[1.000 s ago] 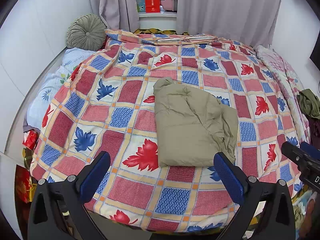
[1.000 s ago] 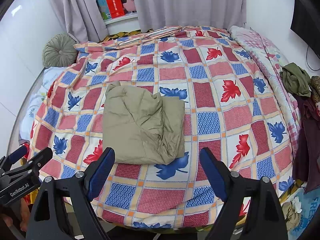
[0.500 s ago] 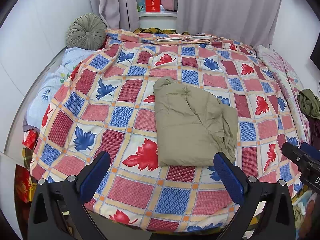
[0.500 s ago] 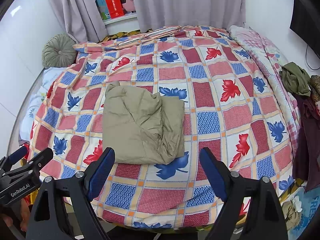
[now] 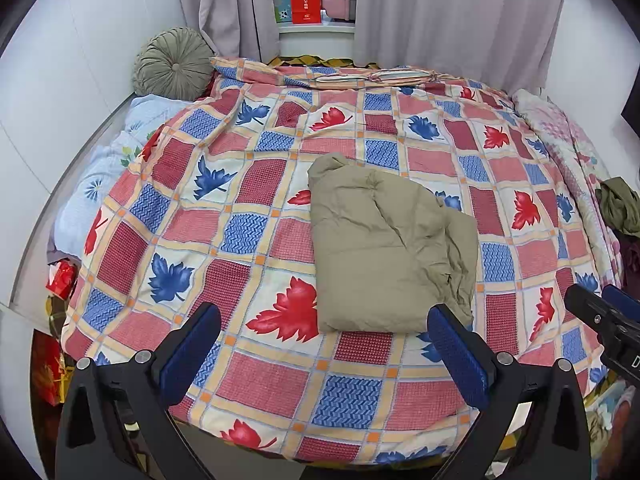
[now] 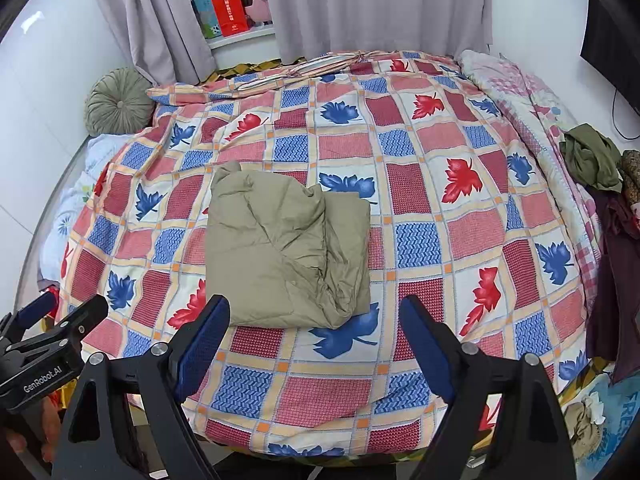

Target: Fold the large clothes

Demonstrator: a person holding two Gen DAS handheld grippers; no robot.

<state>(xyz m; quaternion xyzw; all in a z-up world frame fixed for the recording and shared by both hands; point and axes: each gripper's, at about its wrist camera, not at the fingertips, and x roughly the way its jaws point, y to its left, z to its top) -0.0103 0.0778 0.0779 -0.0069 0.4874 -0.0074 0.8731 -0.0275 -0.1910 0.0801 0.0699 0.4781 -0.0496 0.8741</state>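
Both grippers are just hanging in the air side by side, nothing in either. Left gripper (image 5: 324, 344) has its jaws spread wide, blue pads (image 5: 456, 354) facing each other. Right gripper (image 6: 316, 340) is the same, wide apart with blue pads (image 6: 426, 346) showing. Each one pokes into the edge of the other's view, both aimed forward and tipped slightly down.

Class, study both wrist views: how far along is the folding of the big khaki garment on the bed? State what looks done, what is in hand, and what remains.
Done: the khaki garment lies on the quilt as a compact folded bundle, its right edge rumpled. In hand: nothing; the left gripper and right gripper are both open, held back at the bed's near edge. Left: possibly tidying that edge, and the dark green clothes heaped unfolded at the right.
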